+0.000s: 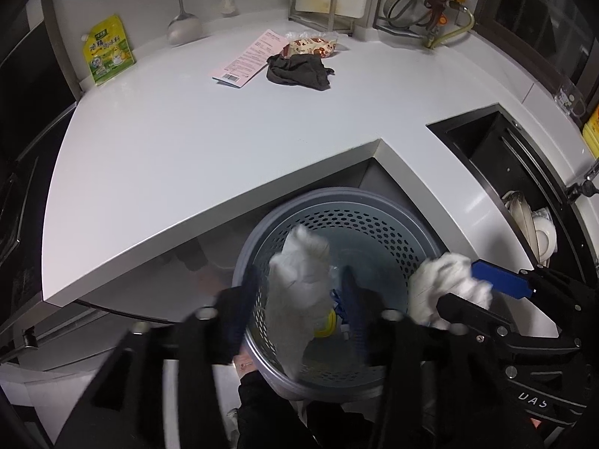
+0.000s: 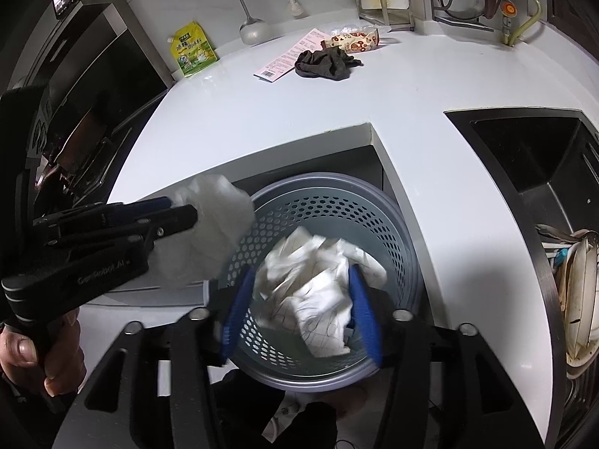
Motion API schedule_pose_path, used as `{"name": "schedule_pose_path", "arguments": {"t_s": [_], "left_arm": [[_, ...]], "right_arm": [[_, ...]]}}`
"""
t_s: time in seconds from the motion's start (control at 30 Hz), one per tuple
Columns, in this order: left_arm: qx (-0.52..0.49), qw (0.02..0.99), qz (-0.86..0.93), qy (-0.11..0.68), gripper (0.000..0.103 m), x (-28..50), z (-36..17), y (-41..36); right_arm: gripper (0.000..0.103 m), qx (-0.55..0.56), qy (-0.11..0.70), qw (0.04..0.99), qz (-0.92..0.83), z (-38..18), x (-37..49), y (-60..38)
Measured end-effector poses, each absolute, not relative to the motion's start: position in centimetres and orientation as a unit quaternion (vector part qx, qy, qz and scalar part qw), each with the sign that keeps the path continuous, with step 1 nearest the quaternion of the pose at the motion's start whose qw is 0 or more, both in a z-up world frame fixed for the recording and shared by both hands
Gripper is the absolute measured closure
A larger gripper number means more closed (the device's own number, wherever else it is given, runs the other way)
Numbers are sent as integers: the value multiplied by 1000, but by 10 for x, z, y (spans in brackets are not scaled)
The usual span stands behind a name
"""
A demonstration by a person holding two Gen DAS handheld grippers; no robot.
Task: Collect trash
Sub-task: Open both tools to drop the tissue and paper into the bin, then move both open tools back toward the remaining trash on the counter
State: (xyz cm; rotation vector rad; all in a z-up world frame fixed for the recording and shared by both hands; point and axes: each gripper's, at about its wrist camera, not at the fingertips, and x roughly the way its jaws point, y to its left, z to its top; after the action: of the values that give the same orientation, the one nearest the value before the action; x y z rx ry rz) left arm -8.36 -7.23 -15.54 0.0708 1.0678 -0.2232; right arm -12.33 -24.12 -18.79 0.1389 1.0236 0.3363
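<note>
Over the grey perforated plastic bin (image 1: 374,224) below the white table (image 1: 187,142), our left gripper (image 1: 299,295) stands spread around a crumpled white tissue wad (image 1: 299,273). Our right gripper (image 2: 299,310) stands spread too, a creased white paper wad (image 2: 310,292) loose between its fingers.

I'm working in a home kitchen: white countertop (image 1: 209,142), black sink (image 2: 531,149), hanging ladle (image 2: 251,30), dish rack (image 1: 423,3), stacked plates (image 1: 539,232).
</note>
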Motion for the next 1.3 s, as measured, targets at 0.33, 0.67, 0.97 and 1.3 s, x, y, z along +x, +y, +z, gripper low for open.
{"name": "schedule_pose_path", "arguments": {"t_s": [0.33,0.67,0.97,1.3], "left_arm": [[31,858,-96,503,38,-82,-153,-66],[27,863,-85,497,28,-78,-149,-61],[18,865,-77,495,21,-72,-146,-53],[13,874,-71,480,13,-51,-132,-40]], "right_arm": [[44,75,487,857,150,-189,-123,-247],[40,77,483,860,145,-186,-121,-250],[40,80,485,859,140,-186,-116,-252],[36,89,475,867,124,-178,-103,-253]]}}
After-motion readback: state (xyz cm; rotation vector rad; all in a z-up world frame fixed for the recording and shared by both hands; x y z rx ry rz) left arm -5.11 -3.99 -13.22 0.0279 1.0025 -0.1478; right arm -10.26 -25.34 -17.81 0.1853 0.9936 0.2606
